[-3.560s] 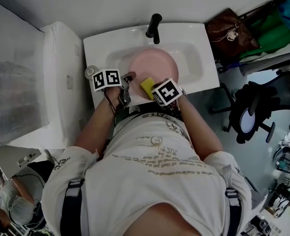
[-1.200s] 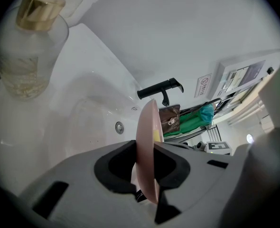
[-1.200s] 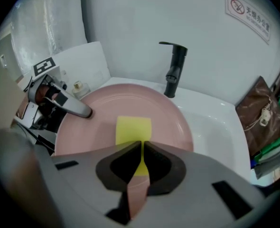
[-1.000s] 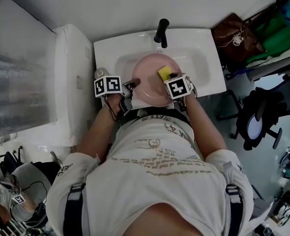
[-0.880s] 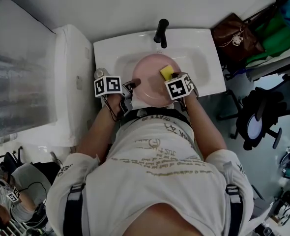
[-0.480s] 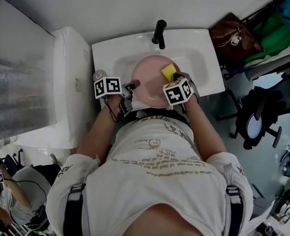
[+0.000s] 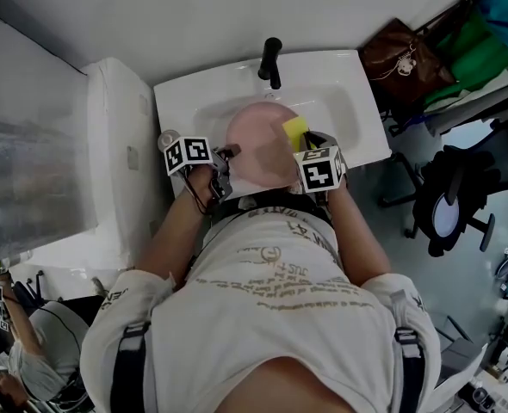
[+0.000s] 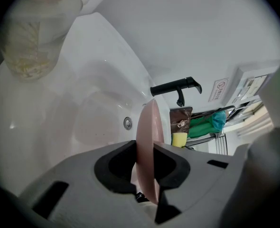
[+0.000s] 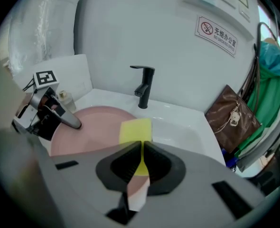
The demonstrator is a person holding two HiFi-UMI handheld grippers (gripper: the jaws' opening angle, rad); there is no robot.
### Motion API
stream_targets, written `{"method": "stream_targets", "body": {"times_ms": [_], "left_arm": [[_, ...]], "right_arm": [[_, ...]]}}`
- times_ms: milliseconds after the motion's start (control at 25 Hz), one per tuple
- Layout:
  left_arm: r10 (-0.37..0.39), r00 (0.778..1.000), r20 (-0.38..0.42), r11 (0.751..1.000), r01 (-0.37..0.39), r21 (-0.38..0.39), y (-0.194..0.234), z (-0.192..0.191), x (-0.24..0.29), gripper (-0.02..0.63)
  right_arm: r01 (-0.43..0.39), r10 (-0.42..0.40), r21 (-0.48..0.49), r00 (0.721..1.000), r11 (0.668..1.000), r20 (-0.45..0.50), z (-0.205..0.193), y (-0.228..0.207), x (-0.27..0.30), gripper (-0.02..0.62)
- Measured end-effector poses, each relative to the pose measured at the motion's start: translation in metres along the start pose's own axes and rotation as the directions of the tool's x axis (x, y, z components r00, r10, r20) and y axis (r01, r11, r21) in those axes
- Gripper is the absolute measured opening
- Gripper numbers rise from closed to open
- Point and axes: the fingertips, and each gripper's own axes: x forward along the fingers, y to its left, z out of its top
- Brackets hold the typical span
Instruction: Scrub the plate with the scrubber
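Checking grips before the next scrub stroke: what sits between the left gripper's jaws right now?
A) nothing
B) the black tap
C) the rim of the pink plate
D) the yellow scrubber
C: the left gripper is closed on the pink plate, whose rim shows edge-on between its jaws. The yellow scrubber is pinched in the right gripper instead.

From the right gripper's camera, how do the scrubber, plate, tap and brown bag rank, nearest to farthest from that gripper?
1. Yellow scrubber, between its fingers.
2. Pink plate, beside it, left.
3. Black tap, at the sink's back.
4. Brown bag, beyond the sink, right.
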Motion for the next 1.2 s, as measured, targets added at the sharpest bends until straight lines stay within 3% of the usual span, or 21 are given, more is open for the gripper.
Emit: {"method": "stream_targets", "body": {"times_ms": [200, 560, 960, 1080, 1200], "left_arm": [[0.050, 0.999, -0.010, 0.996, -0.051, -0.075, 0.012, 0.001, 0.009, 0.066], [0.042, 0.999, -0.031, 0.975, -0.048, -0.216, 0.013, 0.000, 0.039, 0.074], [0.052, 0.998, -0.023, 0.903, -0.057, -0.426, 0.030, 0.002, 0.064, 0.095], [0.039, 0.999, -0.012, 0.882, -0.040, -0.470, 0.033, 0.002, 0.069, 0.106], [0.024, 0.999, -0.022, 0.876, -0.031, -0.482, 0.033, -0.001, 0.073, 0.106]], "right_arm": [[-0.001, 0.000, 0.048, 0.999, 0.999, 0.036, -0.003, -0.001, -0.005, 0.037], [-0.001, -0.001, 0.139, 1.000, 0.990, 0.012, -0.023, -0.011, -0.014, 0.037], [0.019, -0.021, 0.157, 1.000, 0.987, 0.014, -0.031, -0.026, -0.017, 0.037], [0.014, -0.016, 0.163, 1.000, 0.987, 0.011, -0.033, -0.027, -0.017, 0.037], [0.015, -0.018, 0.167, 1.000, 0.986, 0.017, -0.032, -0.029, -0.019, 0.037]]}}
